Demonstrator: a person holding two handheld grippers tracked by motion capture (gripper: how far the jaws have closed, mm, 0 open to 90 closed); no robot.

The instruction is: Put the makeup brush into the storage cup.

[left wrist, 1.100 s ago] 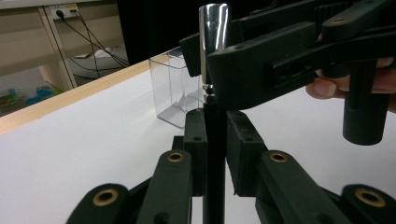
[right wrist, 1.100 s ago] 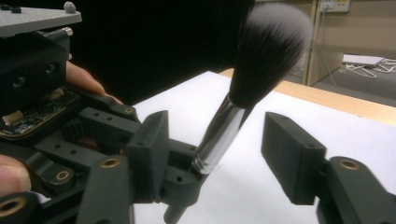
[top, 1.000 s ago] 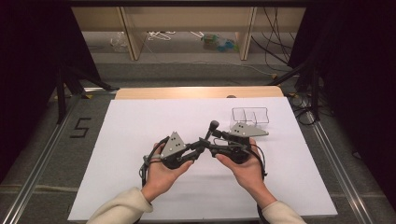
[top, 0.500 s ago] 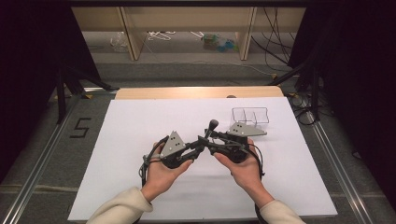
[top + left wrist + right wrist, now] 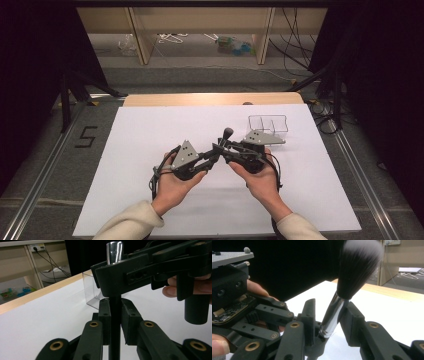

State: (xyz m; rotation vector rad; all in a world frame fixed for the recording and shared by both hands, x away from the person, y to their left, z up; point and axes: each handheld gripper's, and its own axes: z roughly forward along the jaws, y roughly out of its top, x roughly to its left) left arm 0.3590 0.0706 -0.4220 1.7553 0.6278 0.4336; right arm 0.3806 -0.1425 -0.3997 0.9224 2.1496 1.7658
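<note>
A makeup brush (image 5: 359, 267) with dark bristles, a silver ferrule (image 5: 114, 250) and a black handle (image 5: 115, 327) stands upright between the two grippers above the white table (image 5: 150, 135). My left gripper (image 5: 115, 315) is shut on the handle. My right gripper (image 5: 330, 315) straddles the ferrule, one jaw touching it and a small gap at the other. In the high view the left gripper (image 5: 216, 150) and right gripper (image 5: 223, 146) meet tip to tip at the table's middle, the brush (image 5: 228, 132) poking up between them.
A clear plastic box (image 5: 268, 123) stands on the table just beyond the right gripper, also visible as a clear box (image 5: 92, 290) behind the jaws. Open shelving with cables and small items runs along the far side.
Both hands have stayed nearly in place; the right gripper has shifted slightly around the brush.
</note>
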